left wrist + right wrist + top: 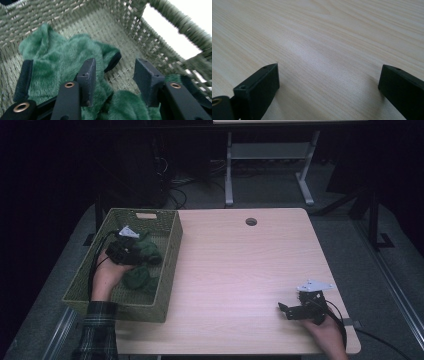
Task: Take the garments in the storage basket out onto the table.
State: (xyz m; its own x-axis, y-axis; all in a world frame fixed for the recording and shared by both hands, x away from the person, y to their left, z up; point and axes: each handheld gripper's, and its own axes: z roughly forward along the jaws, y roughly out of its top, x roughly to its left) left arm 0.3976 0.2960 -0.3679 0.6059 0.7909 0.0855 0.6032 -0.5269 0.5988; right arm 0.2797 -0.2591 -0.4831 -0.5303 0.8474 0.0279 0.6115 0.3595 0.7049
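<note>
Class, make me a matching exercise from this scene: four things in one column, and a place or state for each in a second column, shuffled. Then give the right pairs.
Things
1. basket
2. green cloth
3. left gripper
4. right gripper

Places or states
A. over bare wood, jaws wide apart with nothing between them
B. lies inside the basket
C. stands at the table's left edge
D. down in the basket, jaws apart over the cloth

Pairs: 1-C, 2-B, 3-D, 4-A
</note>
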